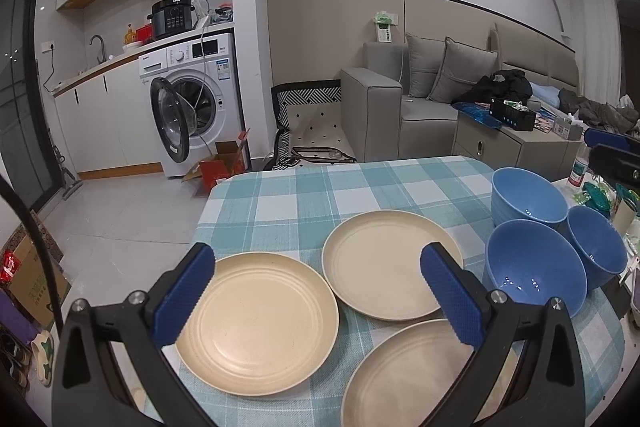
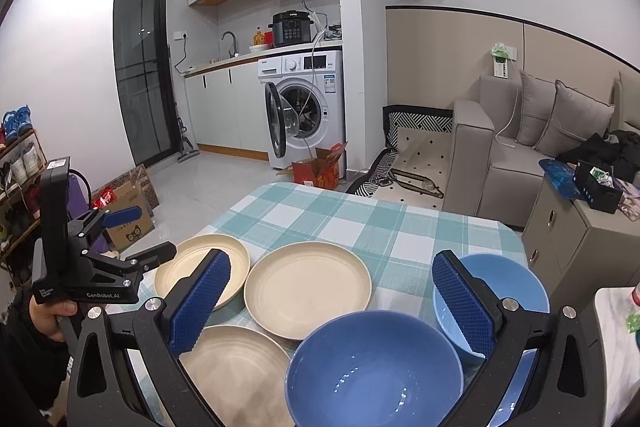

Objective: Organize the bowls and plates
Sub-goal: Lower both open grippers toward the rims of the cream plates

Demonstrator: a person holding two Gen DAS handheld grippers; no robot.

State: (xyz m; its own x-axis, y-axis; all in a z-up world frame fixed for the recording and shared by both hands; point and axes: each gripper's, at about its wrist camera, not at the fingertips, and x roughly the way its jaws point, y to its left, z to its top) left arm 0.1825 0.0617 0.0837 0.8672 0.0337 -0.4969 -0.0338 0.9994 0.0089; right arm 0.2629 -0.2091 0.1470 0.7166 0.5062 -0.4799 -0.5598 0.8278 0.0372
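Checked teal cloth covers the table (image 1: 280, 195); three cream plates (image 1: 256, 319) are laid flat and apart at its near left, three blue bowls (image 1: 534, 271) clustered upright to their right; the left claw (image 1: 316, 291) and right claw (image 2: 332, 303) are held spread wide above them, nothing gripped or touched.

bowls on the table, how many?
3, all blue, at the table's right side: a light blue bowl farthest back, a darker bowl nearest the plates, and another dark bowl at the right edge. None stacked; more could be out of frame.
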